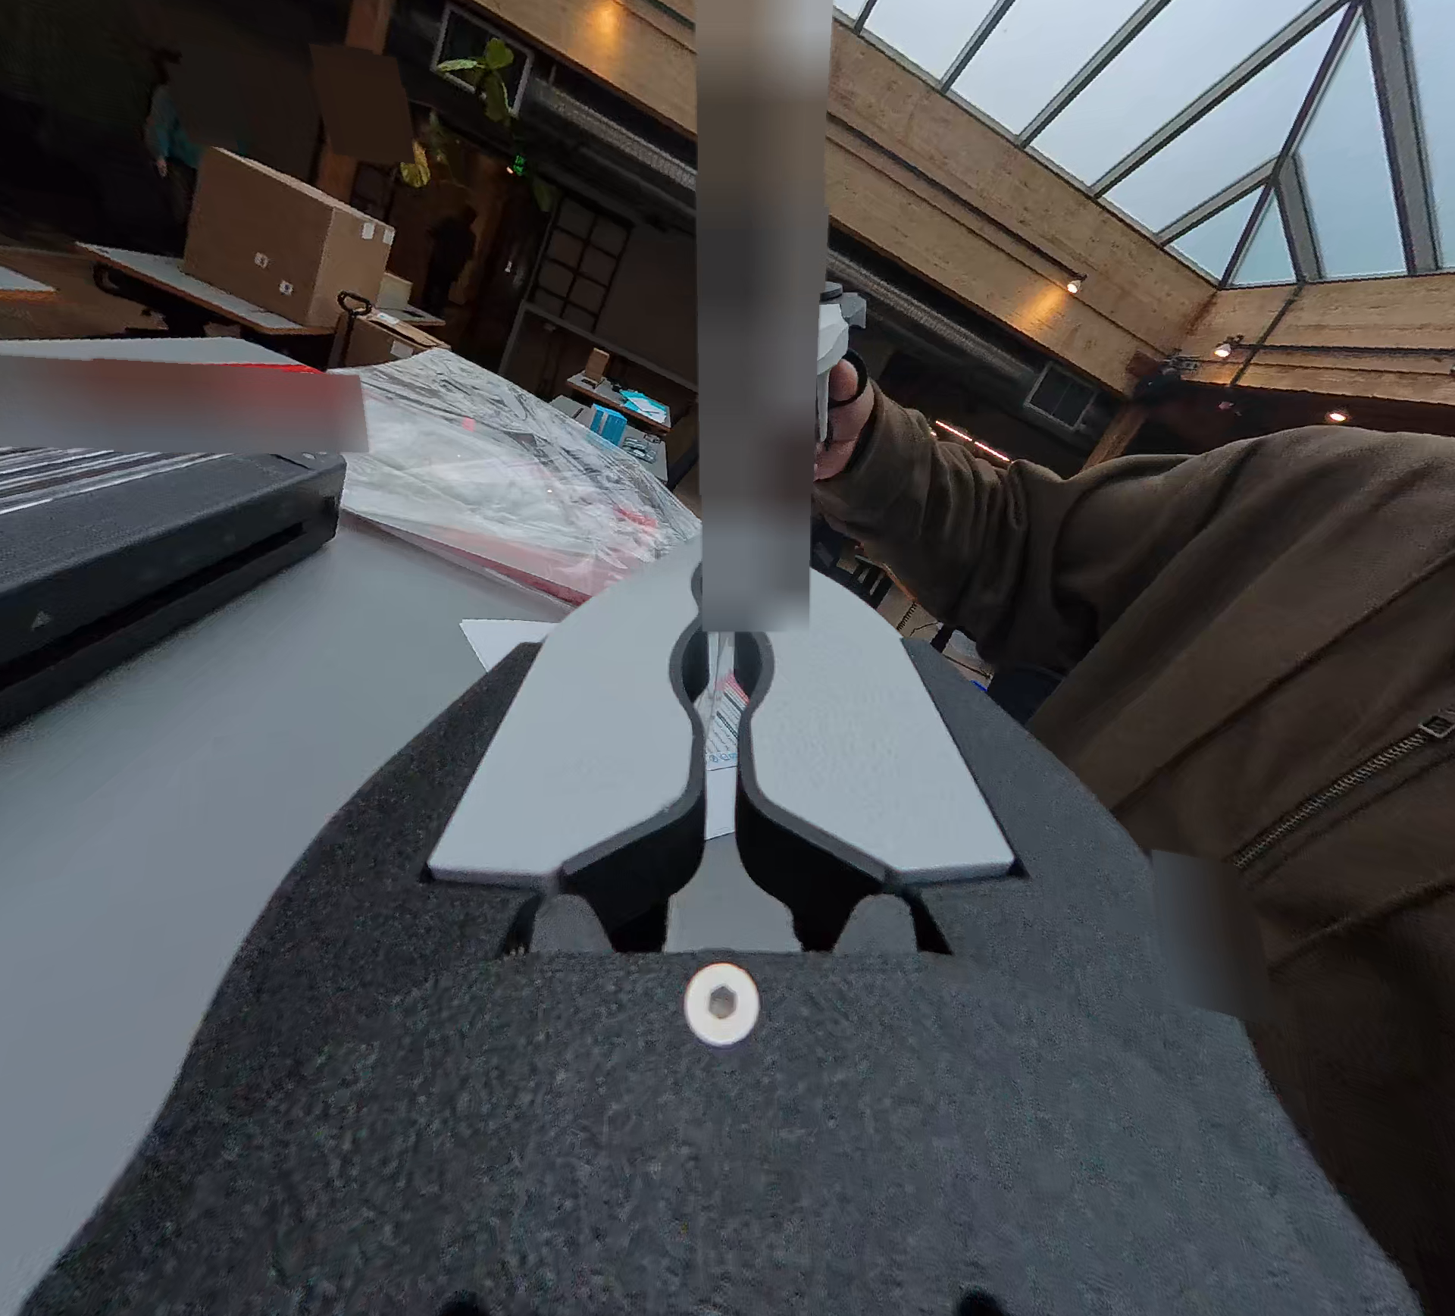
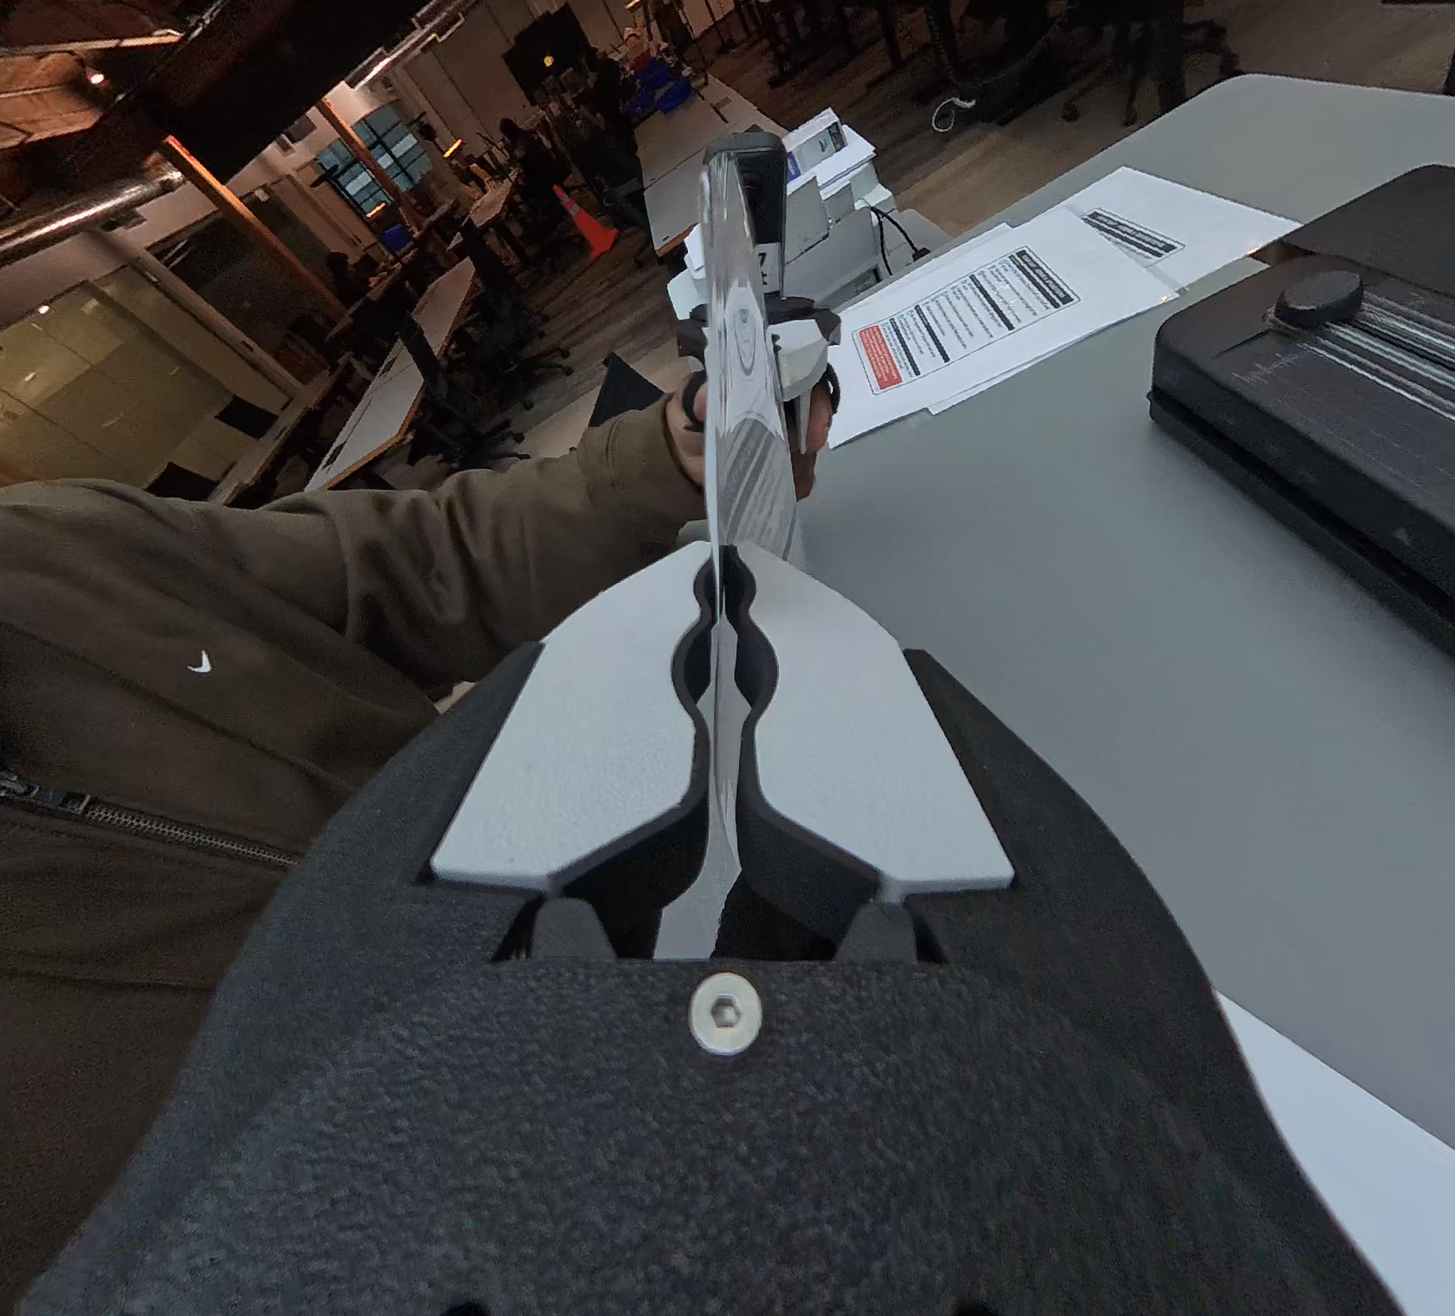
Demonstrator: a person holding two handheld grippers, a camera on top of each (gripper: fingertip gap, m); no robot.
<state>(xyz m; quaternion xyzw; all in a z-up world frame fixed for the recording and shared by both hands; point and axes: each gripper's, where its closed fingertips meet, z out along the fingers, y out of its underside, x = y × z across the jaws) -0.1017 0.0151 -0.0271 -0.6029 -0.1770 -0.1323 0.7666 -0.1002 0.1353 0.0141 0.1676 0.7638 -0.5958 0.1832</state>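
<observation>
My left gripper [image 1: 718,636] is shut on a thin sheet with print on it [image 1: 726,715], which stands edge-on between its fingers; a blurred patch hides the sheet above the tips. My right gripper [image 2: 720,557] is shut on the same glossy, see-through-looking sheet [image 2: 744,412]. The sheet stretches edge-on from my right gripper to the other gripper [image 2: 803,341], held in a hand with a brown sleeve. In the left wrist view, the other gripper [image 1: 831,333] shows just past the blurred patch. Both grippers hold the sheet above the grey table [image 2: 1102,609].
A black flat machine with a slot [image 1: 142,553] lies on the table; it also shows in the right wrist view [image 2: 1323,380]. Printed papers [image 2: 992,317] lie beyond it. A plastic-wrapped stack [image 1: 488,459], a white sheet [image 1: 504,636] and a far cardboard box [image 1: 283,238] show.
</observation>
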